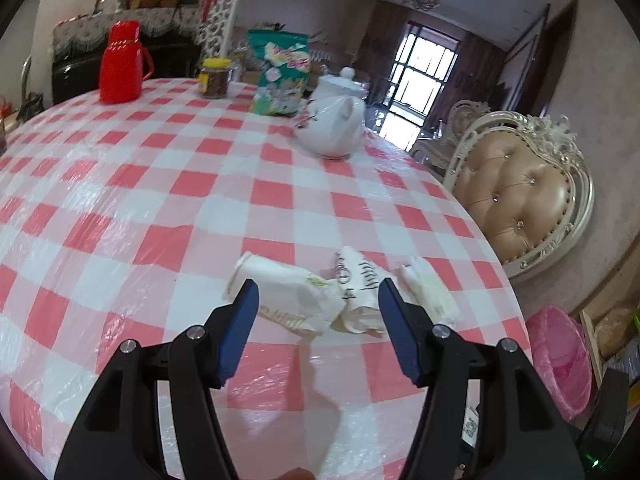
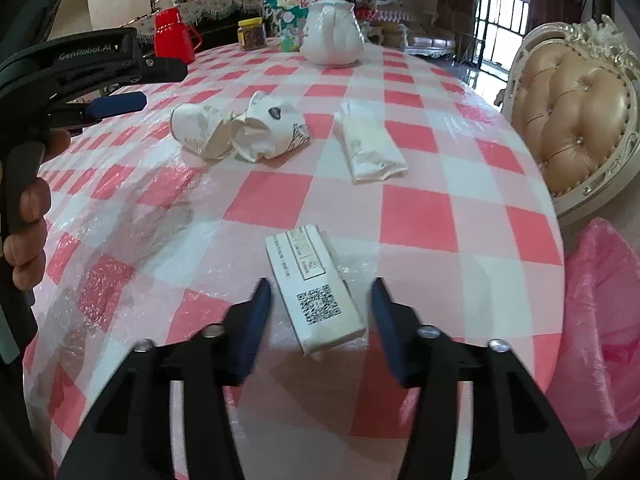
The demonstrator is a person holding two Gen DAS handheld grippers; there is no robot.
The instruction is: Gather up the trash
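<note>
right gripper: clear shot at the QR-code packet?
Probably yes. The right gripper is open, the QR-code packet lies flat between its fingers, and nothing blocks it.

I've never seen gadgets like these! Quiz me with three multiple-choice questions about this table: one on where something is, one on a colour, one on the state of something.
1. Where is the pink-lined bin?
A. On the table
B. Beside the table, below the padded chair
C. Behind the teapot

2. What colour is the flask at the far side?
A. Red
B. Green
C. Yellow

3. How does the right gripper stand at the flat packet with the square code?
A. Shut on it
B. Open, with the packet between its fingers
C. Open, far from it

Answers:
1 B, the bin sits off the table's edge under the chair.
2 A, the flask is bright red.
3 B, the blue pads are apart on either side of the packet, which lies on the checked tablecloth.
</note>
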